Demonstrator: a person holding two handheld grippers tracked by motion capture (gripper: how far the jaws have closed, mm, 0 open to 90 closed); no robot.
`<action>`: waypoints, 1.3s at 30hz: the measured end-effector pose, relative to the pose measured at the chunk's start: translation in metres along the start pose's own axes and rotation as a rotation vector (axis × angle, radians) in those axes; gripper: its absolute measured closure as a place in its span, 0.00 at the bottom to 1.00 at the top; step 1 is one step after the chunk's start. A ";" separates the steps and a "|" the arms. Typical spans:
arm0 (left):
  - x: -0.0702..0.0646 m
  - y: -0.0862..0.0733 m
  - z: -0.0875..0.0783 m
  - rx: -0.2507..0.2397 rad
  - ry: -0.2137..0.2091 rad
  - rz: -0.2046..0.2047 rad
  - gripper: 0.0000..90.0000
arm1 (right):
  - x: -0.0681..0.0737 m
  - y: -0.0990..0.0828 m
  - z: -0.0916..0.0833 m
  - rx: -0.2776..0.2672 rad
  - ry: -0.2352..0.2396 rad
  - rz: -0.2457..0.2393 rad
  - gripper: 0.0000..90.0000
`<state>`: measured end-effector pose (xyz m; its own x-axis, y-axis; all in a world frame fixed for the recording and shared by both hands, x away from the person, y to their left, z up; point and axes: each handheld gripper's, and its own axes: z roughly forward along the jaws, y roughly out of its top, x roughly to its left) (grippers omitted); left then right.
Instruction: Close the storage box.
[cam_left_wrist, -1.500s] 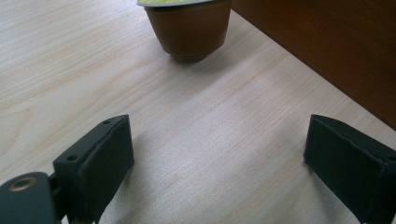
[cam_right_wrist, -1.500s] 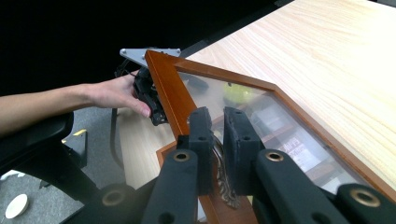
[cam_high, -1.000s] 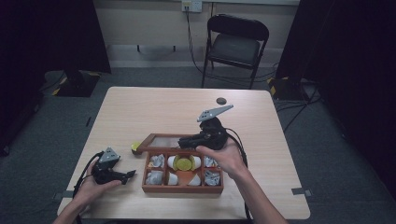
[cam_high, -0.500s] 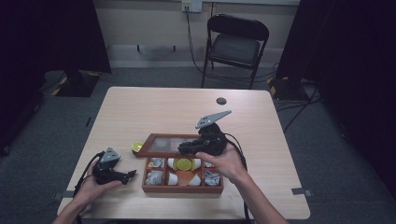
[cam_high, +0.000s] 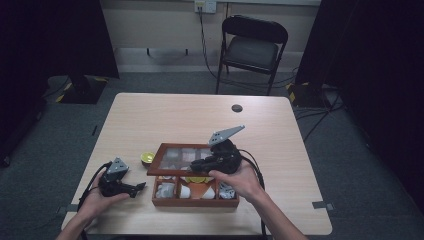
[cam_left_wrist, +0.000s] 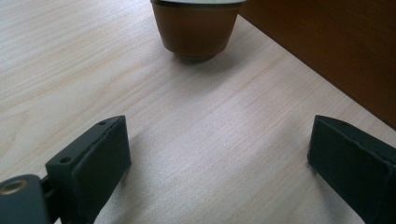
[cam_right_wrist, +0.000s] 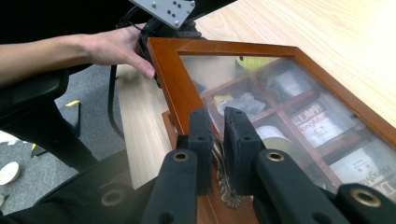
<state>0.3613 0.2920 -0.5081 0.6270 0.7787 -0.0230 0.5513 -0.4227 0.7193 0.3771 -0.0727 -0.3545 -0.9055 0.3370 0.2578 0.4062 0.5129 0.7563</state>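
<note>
Right gripper view: right gripper (cam_right_wrist: 217, 144) is clenched on the small ornate brass latch (cam_right_wrist: 223, 179) at the front edge of the glass-paned wooden lid (cam_right_wrist: 173, 88). Lid frame runs straight ahead from the jaws, long axis going away and to the right, tilted up off the compartmented wooden box (cam_high: 195, 200) beneath. Through the glass past the jaws: white sachets and a yellow item in the compartments. Further ahead, beyond the far corner of the lid, a hand (cam_right_wrist: 119, 46) with the other gripper.

High view: lid is half raised, hinge side away from the person, so I'd judge any further swing goes up and back from the right claw. Right hand (cam_high: 240, 177) reaches over the box front, gripper roughly level and pointing left across the lid.

Left gripper (cam_high: 122, 187) is released, jaws wide, nothing between them, resting on the light wood table (cam_high: 165, 120) just left of the box. Small brown cup with yellow inside (cam_left_wrist: 196, 28) sits ahead of it, box wall to its right. The right hand is the one on the job.
</note>
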 end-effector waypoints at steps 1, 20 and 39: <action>0.000 0.000 0.000 0.000 0.000 0.000 0.06 | 0.000 0.000 0.000 0.000 0.000 0.000 0.91; 0.001 0.001 0.001 -0.001 0.005 -0.002 0.05 | 0.006 -0.020 0.013 0.038 0.010 -0.021 0.91; 0.001 0.000 0.000 0.001 0.008 -0.003 0.05 | 0.009 -0.033 0.024 0.071 0.011 -0.047 0.91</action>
<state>0.3618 0.2923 -0.5081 0.6207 0.7838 -0.0193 0.5535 -0.4206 0.7188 0.3584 -0.0679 -0.3917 -0.9251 0.3025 0.2297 0.3702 0.5828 0.7233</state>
